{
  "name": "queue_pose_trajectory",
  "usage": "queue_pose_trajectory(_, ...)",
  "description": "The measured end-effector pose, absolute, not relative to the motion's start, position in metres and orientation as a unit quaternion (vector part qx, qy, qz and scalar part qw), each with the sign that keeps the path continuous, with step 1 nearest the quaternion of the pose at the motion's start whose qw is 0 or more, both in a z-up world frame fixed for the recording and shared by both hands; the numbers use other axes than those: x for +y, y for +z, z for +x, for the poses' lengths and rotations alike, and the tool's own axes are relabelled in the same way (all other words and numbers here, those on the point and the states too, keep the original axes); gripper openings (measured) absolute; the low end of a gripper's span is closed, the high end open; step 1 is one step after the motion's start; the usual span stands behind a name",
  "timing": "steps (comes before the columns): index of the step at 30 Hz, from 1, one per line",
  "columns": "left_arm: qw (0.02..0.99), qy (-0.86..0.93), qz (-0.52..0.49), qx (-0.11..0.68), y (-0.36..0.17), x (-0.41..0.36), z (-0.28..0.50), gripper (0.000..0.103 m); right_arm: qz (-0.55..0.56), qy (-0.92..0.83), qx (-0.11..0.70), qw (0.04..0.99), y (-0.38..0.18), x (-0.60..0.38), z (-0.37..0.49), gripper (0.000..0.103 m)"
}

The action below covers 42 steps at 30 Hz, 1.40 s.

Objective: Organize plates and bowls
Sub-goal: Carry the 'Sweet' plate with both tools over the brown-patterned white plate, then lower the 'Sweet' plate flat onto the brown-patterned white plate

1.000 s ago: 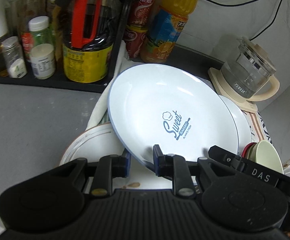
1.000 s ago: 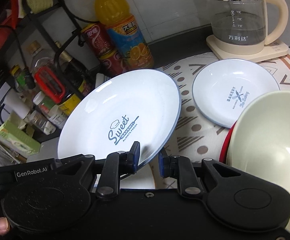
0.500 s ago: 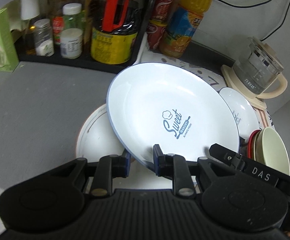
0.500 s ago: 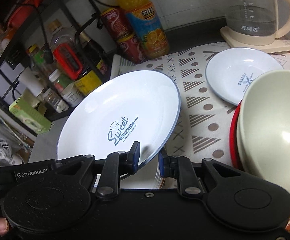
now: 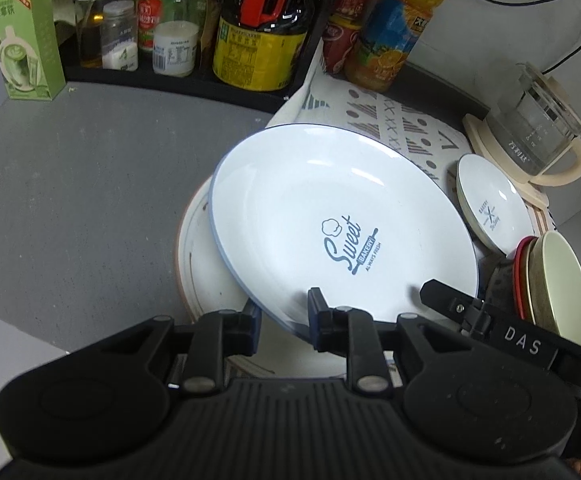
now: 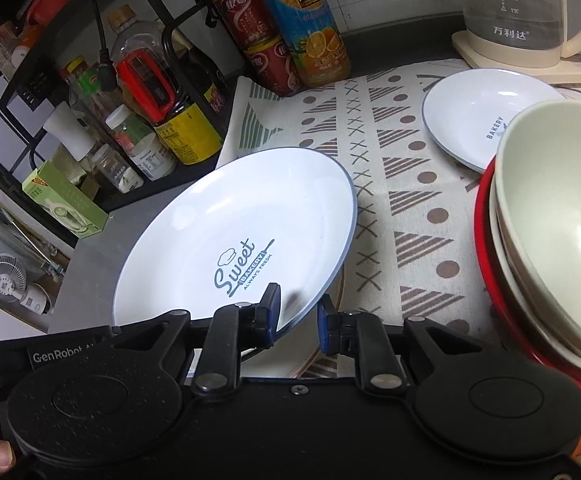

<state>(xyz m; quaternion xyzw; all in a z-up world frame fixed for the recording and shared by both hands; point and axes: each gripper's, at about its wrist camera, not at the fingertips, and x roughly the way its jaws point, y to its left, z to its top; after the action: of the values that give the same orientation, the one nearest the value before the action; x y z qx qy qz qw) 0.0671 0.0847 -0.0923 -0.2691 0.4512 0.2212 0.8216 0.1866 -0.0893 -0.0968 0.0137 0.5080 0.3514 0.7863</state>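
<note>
A large white plate with a blue rim and "Sweet Bakery" print (image 5: 330,216) (image 6: 234,232) is held tilted above the counter. My left gripper (image 5: 284,314) and my right gripper (image 6: 298,318) are both shut on its near rim, side by side. Under it lies a cream plate with a brown rim (image 5: 198,264). A small white "Bakery" plate (image 5: 490,208) (image 6: 478,116) lies on the patterned mat. A cream bowl (image 6: 562,216) sits stacked in other bowls on a red one (image 6: 486,248), right of the right gripper.
A black rack (image 6: 30,64) with bottles and jars stands at the back left, with a green carton (image 5: 22,36) beside it. Red cans (image 6: 262,36) and an orange juice bottle (image 6: 310,32) stand behind the mat (image 6: 402,200). A glass kettle (image 6: 526,8) is at the back right.
Both grippers with the large plate have pulled back and up from the rack. More grey counter, mat and the small plate now show.
</note>
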Motion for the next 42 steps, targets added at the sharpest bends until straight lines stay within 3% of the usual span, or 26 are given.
queue_pose_trajectory(21, 0.791, 0.224, -0.304, 0.481, -0.115, 0.096, 0.067, 0.028, -0.064, 0.365, 0.518, 0.771, -0.1, -0.069, 0.182, 0.019)
queue_pose_trajectory(36, 0.76, 0.204, -0.366, 0.497, -0.107, 0.116, 0.055, 0.034, -0.049, 0.36, 0.529, 0.767, -0.106, -0.067, 0.19, 0.015)
queue_pose_trajectory(42, 0.782, 0.222, -0.325, 0.484, -0.094, 0.119, 0.047, 0.049, -0.052, 0.355, 0.528, 0.77, -0.108, -0.064, 0.194, 0.013)
